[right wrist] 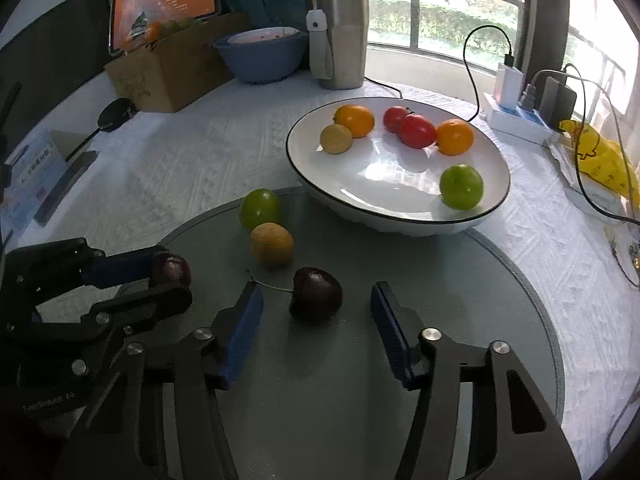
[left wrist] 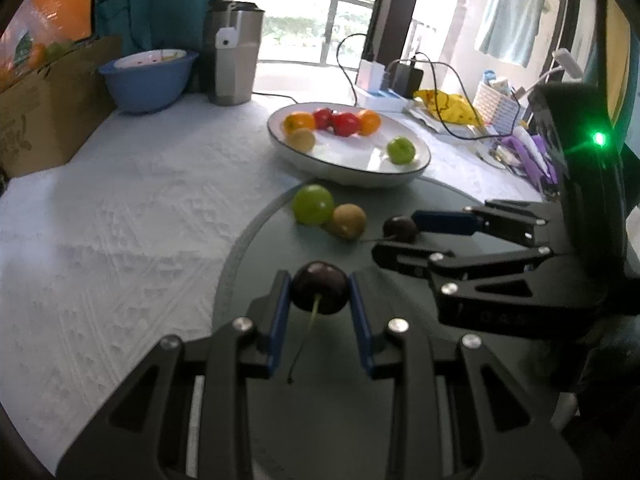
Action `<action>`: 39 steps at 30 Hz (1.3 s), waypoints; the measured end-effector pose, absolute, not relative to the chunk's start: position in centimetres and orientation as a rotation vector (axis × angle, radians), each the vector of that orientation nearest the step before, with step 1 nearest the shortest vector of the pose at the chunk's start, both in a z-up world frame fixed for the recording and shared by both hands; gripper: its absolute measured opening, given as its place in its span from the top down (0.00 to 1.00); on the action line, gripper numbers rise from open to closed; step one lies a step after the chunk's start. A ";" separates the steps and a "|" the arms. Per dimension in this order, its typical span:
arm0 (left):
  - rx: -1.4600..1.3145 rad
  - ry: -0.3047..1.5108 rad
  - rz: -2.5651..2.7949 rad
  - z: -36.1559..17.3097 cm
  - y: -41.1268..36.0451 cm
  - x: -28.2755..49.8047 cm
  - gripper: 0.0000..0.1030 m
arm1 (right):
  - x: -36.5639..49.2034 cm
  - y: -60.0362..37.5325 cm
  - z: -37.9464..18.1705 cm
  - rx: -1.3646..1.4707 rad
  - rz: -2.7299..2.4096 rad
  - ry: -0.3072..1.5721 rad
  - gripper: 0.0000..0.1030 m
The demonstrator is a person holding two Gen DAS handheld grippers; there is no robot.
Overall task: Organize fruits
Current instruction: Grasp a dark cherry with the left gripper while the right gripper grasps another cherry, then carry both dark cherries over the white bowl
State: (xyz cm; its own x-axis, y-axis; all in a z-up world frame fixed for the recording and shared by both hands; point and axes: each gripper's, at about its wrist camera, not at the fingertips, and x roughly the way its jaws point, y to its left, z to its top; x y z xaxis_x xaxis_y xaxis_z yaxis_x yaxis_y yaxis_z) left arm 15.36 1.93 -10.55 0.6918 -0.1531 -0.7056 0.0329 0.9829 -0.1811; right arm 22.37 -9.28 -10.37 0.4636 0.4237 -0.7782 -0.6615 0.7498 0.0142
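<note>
Round mat [right wrist: 460,300] on the table [right wrist: 200,152]: two cherries [right wrist: 316,294], two small fruits behind them [right wrist: 272,244]. Dish [right wrist: 304,168] behind the mat, rim overlapping it, six fruits inside. Bowl [right wrist: 260,60], tumbler [right wrist: 344,40] and box [right wrist: 168,72] farther back.

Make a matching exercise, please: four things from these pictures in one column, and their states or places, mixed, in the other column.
Things:
1. left tool
2. right tool
3. white plate
4. blue bowl

States or places:
A. stands next to the steel tumbler
B. open around a second cherry lying on the glass disc
C. carries two red fruits
D. shut on a dark cherry

Pairs: 1-D, 2-B, 3-C, 4-A
</note>
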 end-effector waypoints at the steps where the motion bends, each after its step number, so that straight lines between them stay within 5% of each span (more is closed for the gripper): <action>1: -0.162 0.799 -0.105 -10.5 2.0 15.4 0.70 | 22.3 -9.2 -10.4 -0.316 0.679 0.853 0.55; 8: -0.161 0.788 -0.104 -10.4 2.0 15.2 0.70 | 22.1 -9.3 -10.5 -0.345 0.667 0.837 0.73; 39: -0.091 0.607 -0.094 -1.6 -0.4 14.9 0.70 | 19.1 -13.6 -1.6 -0.273 0.627 0.629 0.73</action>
